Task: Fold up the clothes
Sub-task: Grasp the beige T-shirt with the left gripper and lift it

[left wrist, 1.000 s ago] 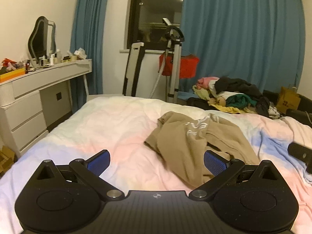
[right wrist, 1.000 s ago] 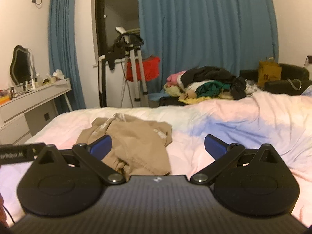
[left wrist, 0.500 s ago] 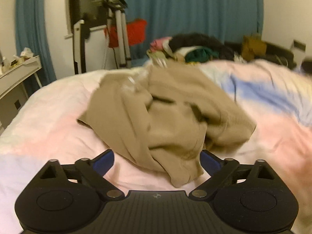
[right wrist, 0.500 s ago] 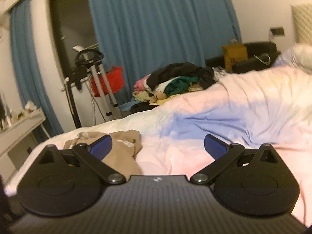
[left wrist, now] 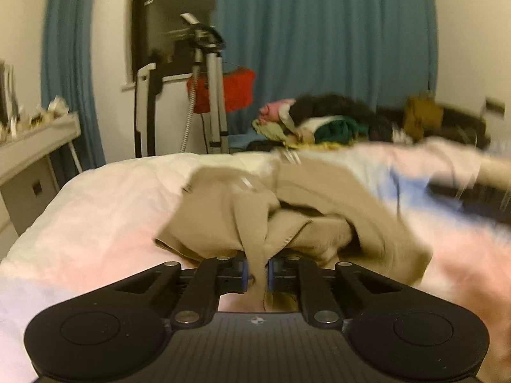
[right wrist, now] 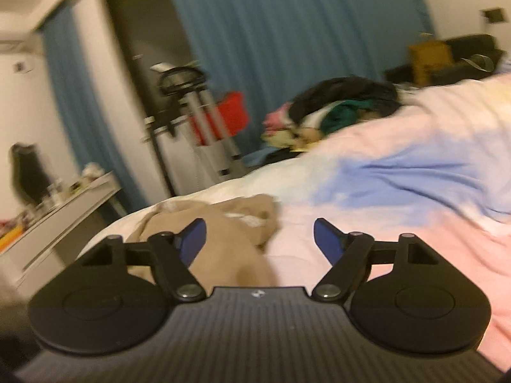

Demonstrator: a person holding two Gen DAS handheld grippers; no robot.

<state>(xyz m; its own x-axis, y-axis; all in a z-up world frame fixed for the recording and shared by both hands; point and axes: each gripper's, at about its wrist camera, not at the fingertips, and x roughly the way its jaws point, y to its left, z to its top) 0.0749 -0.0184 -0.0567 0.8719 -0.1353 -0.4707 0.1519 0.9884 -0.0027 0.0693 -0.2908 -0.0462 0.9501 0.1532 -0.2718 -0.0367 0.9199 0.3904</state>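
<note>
One second before, both grippers were spread wide and the tan garment (left wrist: 319, 204) lay untouched on the bed (left wrist: 95, 210). At this moment the left gripper (left wrist: 257, 271) was clenched on a fold at the near edge of the garment, with the cloth pinched between its two blue pads (left wrist: 245, 271) and hanging a little below them. This meant, in my judgement, that the first grasp of the folding was made and the garment could now be lifted or pulled flat. The right gripper (right wrist: 259, 239) was released, its fingers wide apart and holding nothing; it was above the pink part of the cover, with the garment (right wrist: 223, 233) just under its left finger. The garment was in a crumpled heap near the middle of the bed, well apart from the pile of other clothes (left wrist: 322, 121) behind the bed. Its long axis seemed to go from the near left toward the far right in the left wrist view, but the picture was blurred, so I could not tell which end was the top.
</note>
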